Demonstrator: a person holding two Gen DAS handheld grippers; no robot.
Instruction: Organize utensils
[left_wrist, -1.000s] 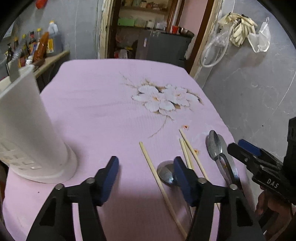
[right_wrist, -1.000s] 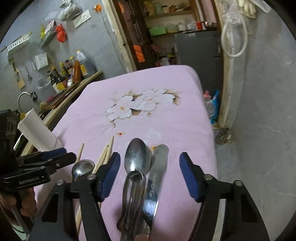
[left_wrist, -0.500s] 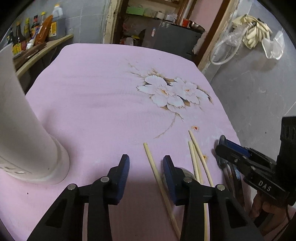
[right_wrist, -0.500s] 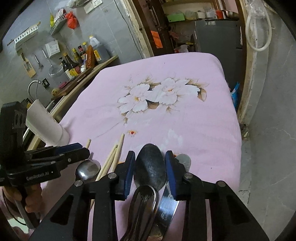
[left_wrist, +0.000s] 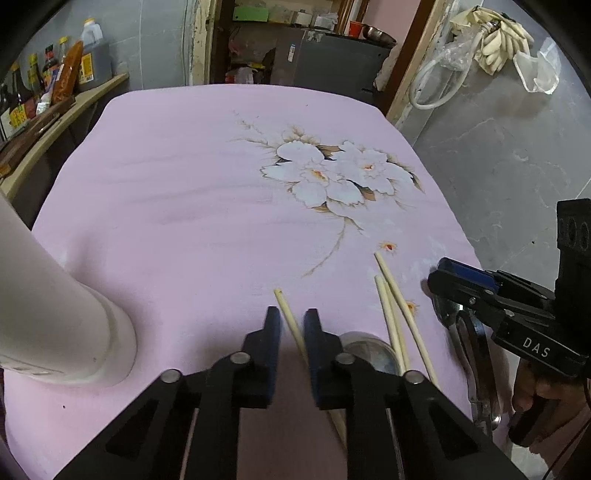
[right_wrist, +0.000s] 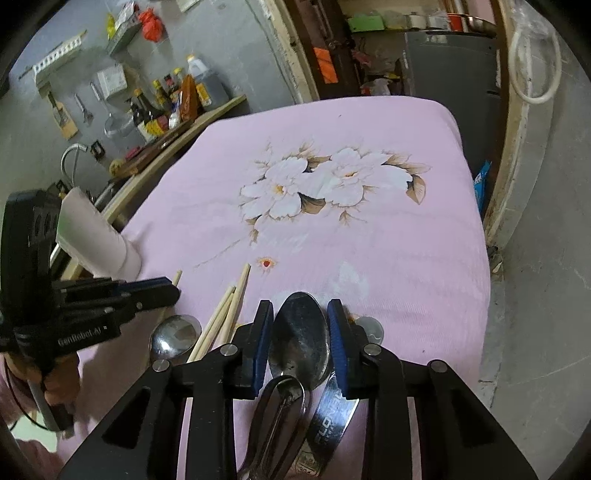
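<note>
Pink cloth (left_wrist: 177, 206) bears the utensils. Left gripper (left_wrist: 291, 325) is narrowed about a chopstick (left_wrist: 286, 310); right gripper (right_wrist: 300, 332) brackets a spoon (right_wrist: 299, 338), neither visibly clamped. Pickup is judged underway; firm closure, then lifting toward the holder (left_wrist: 55, 325), is required.

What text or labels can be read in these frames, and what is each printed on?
"DAS": on the right gripper body, left wrist view.
"GenRobot.AI": on the left gripper body, right wrist view.
"FLONE", partly hidden: on the knife blade.
Labels on the sauce bottles: too small to read.
</note>
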